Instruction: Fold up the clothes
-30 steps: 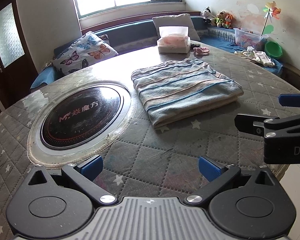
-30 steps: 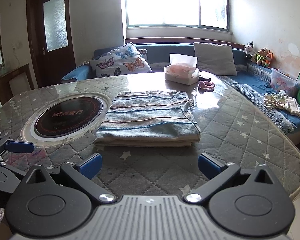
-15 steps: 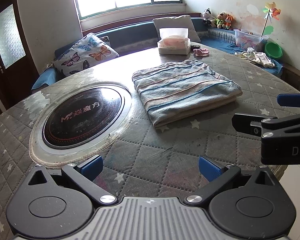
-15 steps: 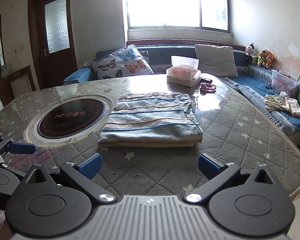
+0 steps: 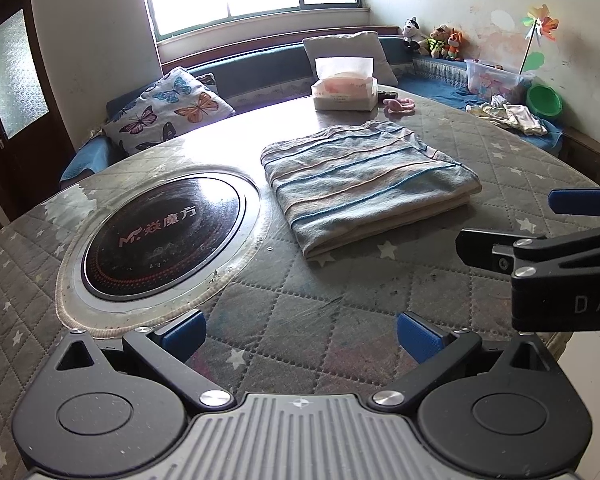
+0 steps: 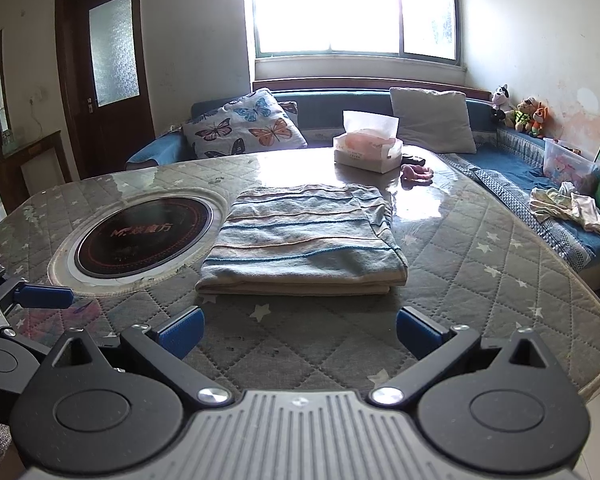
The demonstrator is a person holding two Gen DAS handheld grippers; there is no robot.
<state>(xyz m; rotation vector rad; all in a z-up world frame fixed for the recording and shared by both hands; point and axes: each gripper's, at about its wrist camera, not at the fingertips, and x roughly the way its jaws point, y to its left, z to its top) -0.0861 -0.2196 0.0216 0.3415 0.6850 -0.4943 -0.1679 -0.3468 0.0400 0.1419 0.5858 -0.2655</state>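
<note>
A folded striped blue-and-beige garment (image 5: pixel 364 184) lies flat on the quilted round table (image 5: pixel 300 312), to the right of the inset cooktop. It also shows in the right wrist view (image 6: pixel 304 244). My left gripper (image 5: pixel 300 330) is open and empty, over the table's near edge, well short of the garment. My right gripper (image 6: pixel 298 330) is open and empty, also short of the garment's near edge. The right gripper shows in the left wrist view (image 5: pixel 540 220) at the right; the left gripper shows in the right wrist view (image 6: pixel 28 292) at the left.
A round black cooktop (image 5: pixel 160 232) is set in the table's left part. A tissue box (image 5: pixel 346 88) and a small pink item (image 5: pixel 398 106) sit at the far side. A sofa with cushions (image 6: pixel 244 128), loose clothes (image 6: pixel 568 208) and toys runs behind and right.
Both grippers have shifted slightly toward the table; the garment looks a little nearer in both views. Both stay open and the garment has not moved.
</note>
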